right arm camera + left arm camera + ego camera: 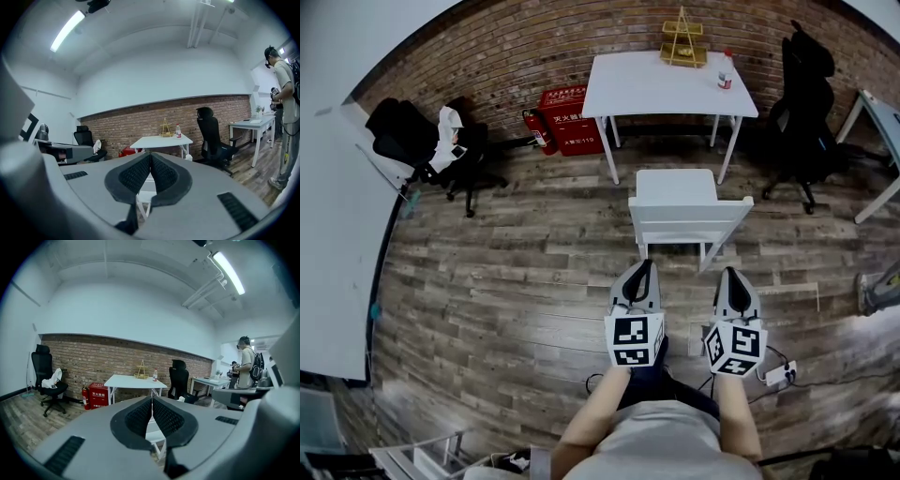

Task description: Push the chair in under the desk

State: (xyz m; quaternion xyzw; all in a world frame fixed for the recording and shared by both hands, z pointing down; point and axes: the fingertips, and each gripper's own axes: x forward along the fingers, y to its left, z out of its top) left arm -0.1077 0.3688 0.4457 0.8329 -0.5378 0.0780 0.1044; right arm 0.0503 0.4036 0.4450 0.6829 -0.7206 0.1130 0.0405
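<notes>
I am looking down from the head view at the white chair (pixel 677 190), which is standing on the wooden floor (pixel 506 272) just right of the frame's centre, its backrest turned towards me and its seat towards the white surface (pixel 656 84) at the top centre. The chair is sitting pulled out: its seat is lying below the surface's front edge in the frame, between the front legs rather than under the top. I am holding the left tongs (pixel 643 269) and the right tongs (pixel 731 274) side by side in the lower middle of the frame, both pointing up the picture at the backrest, their tips near it but apart from it as far as I can tell. In the left gripper view the left tongs (pixel 152 399) are showing their dark ribbed pads pressed together with nothing between them, and a sliver of the chair (pixel 153 427) is peeking out below the tips, with the surface (pixel 133 381) beyond. The right gripper view is showing the same: the right tongs (pixel 150 155) are closed flat, gripping nothing, in line with the surface (pixel 159 139). On the surface a bottle (pixel 726 70) and a gold wire rack (pixel 683 39) are standing at its right end. A red box (pixel 569 117) is sitting against the brick wall (pixel 534 47) to the left, and black office chairs are standing at the left (pixel 431 150) and right (pixel 804 103). A person (pixel 286 93) is standing at the right edge of the right gripper view.
</notes>
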